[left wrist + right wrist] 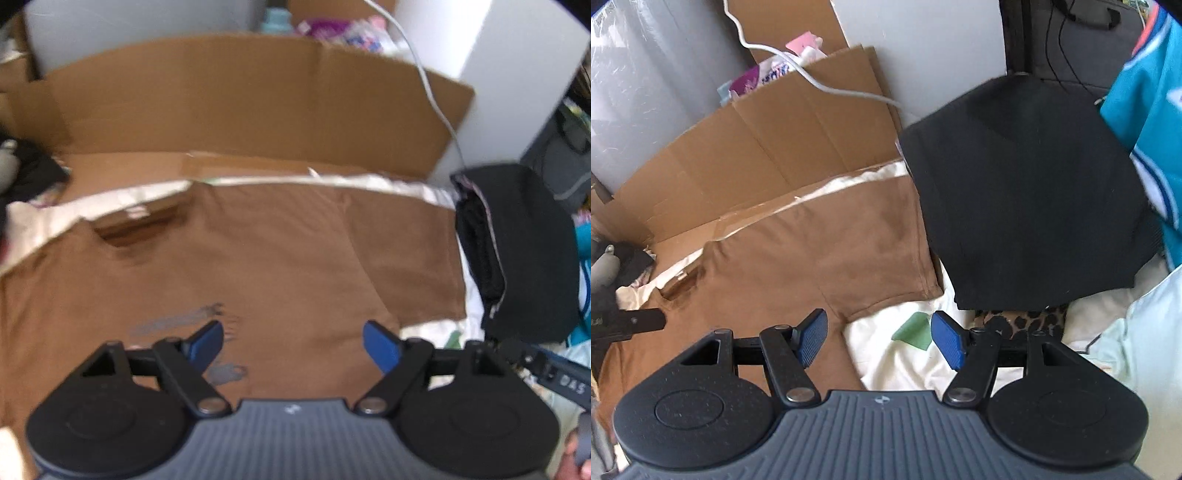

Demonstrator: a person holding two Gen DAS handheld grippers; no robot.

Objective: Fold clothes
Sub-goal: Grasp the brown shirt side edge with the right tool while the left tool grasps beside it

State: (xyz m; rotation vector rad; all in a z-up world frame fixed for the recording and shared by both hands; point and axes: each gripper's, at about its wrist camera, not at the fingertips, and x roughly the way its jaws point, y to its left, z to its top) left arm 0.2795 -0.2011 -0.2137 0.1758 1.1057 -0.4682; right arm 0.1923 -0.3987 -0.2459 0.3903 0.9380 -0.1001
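Your left gripper [293, 345] hangs jaws apart over the brown T-shirt [236, 266] (spread flat on white bedding [905, 354]); your right gripper [879, 338], jaws apart too, hovers off its sleeve, near the folded black garment [1027, 192].

Flattened cardboard [240, 103] against white wall [517, 74], daylight

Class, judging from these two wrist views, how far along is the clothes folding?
Done: a black garment lies folded beside the work area. In hand: nothing yet; the left gripper and right gripper hang open above the brown T-shirt. Left: the shirt lies spread flat, sleeve out, unfolded.
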